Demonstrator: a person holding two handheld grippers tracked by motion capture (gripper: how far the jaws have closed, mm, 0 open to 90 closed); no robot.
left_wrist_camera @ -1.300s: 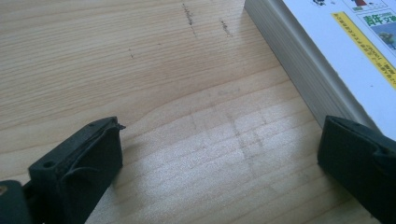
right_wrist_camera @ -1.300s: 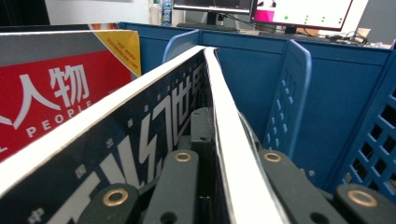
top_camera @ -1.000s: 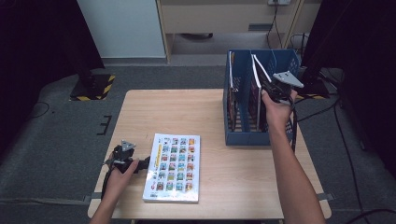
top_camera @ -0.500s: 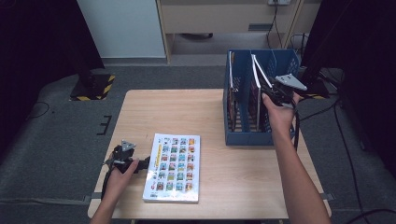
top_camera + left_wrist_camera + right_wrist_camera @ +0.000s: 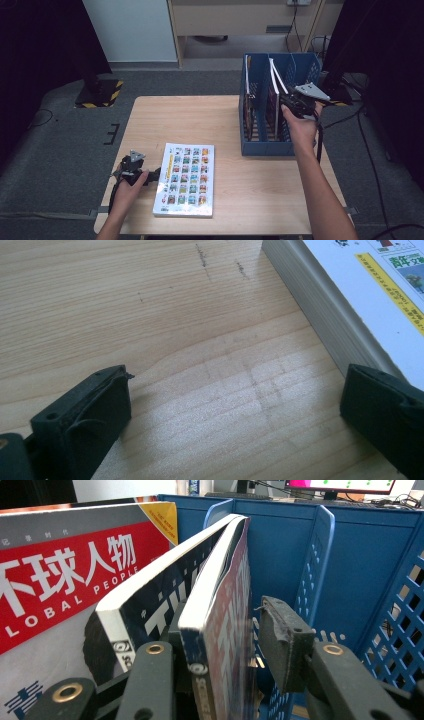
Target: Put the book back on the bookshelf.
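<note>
Nearest the person, the left tongs (image 5: 152, 174) rest low on the wooden surface (image 5: 200, 120) with their jaws spread wide and nothing between them; in the left gripper view one jaw sits just beside the thick page edge of the picture-grid book (image 5: 186, 178), which lies flat at the near side of the surface. Farther off, the right tongs (image 5: 286, 102) reach into the blue file rack (image 5: 270, 147) at the far right side, where several magazines stand. The right gripper view shows the jaws either side of the top corner of a thin leaning magazine (image 5: 220, 615), with a gap between the right pad and its cover; the jaws have just been opening, so the magazine is straddled, not pinched, and it leans on a dark-covered magazine (image 5: 150, 610) beside the red Global People magazine (image 5: 60, 575). By my judgement the step is letting go of that magazine in its slot. To do it well, widen the jaws until both pads are free of the covers, then draw straight up and back along the magazine's plane, so neither pad drags it out or tips its neighbours
</note>
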